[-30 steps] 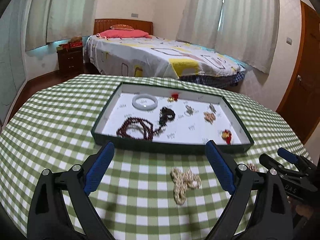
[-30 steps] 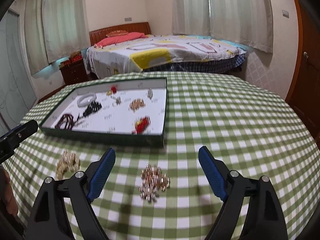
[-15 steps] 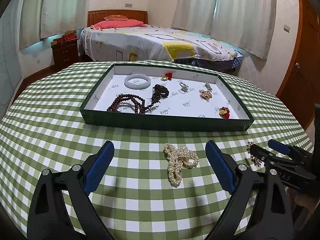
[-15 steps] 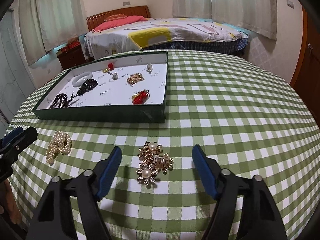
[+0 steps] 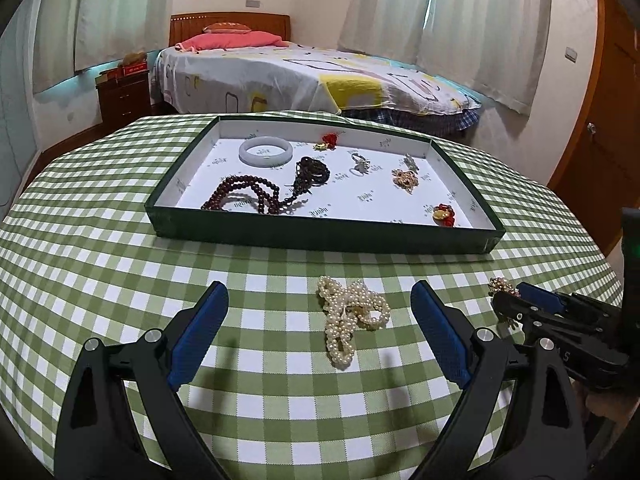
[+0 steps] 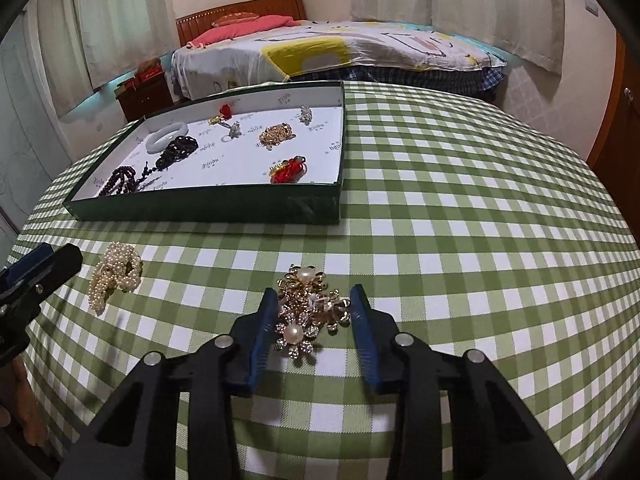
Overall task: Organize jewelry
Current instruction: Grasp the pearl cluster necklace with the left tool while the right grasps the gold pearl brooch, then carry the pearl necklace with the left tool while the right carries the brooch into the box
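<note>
Two pieces remain outside: your right gripper (image 6: 314, 312), jaws just closing, brackets the gold brooch (image 6: 310, 308) without a firm pinch; your left gripper (image 5: 320, 340) is spread around the pearl strand (image 5: 352, 316). Squeeze fully, lift toward the tray (image 5: 320, 232) at 12 o'clock. Lining print is unreadable.

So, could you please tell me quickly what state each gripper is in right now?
Left gripper: open, straddling the pearl strand, not gripping it.
Right gripper: has just been closing around the gold brooch cluster; grip unclear.
</note>
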Demonstrator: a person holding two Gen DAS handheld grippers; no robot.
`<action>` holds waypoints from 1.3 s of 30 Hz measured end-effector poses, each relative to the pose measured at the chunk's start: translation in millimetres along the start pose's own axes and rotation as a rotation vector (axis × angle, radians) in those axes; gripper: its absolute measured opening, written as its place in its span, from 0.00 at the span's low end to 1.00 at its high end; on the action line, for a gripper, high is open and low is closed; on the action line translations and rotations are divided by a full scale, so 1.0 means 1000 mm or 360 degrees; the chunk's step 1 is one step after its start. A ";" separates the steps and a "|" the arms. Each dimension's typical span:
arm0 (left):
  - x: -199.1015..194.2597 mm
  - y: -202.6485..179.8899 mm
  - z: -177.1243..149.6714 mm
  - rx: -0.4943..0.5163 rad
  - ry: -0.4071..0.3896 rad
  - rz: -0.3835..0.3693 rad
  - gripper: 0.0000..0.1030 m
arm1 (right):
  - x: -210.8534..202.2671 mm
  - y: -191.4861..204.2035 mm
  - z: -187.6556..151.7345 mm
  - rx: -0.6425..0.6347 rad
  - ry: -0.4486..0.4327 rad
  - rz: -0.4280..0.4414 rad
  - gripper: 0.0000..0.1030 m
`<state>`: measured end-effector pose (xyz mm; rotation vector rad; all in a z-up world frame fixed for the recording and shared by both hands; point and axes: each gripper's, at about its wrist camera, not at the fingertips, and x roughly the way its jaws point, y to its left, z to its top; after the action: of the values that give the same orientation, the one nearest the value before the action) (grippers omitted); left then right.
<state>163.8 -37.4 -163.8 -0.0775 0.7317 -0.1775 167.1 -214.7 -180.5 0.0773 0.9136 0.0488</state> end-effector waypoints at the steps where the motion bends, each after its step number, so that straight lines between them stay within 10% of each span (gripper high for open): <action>1: 0.000 0.000 0.000 0.0003 0.0002 -0.0003 0.88 | 0.000 0.000 0.000 0.0001 -0.0001 0.0004 0.37; 9: 0.006 -0.003 -0.004 0.0002 0.0054 -0.0042 0.87 | -0.008 0.003 -0.004 -0.0005 -0.0036 0.0027 0.36; 19: 0.038 -0.005 0.000 -0.0048 0.0247 -0.0113 0.52 | -0.007 0.003 -0.004 0.0005 -0.0026 0.0064 0.36; 22: 0.041 -0.007 -0.001 -0.0036 0.0256 -0.0119 0.25 | -0.006 0.003 -0.004 0.0007 -0.0024 0.0067 0.36; 39: 0.024 -0.008 -0.001 -0.0016 0.0171 -0.0134 0.19 | -0.010 0.010 -0.003 -0.0003 -0.0066 0.0097 0.36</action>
<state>179.7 -49.4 -179.5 -0.1092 0.8370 -0.2601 158.9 -205.3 -173.8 0.1042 0.8698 0.1045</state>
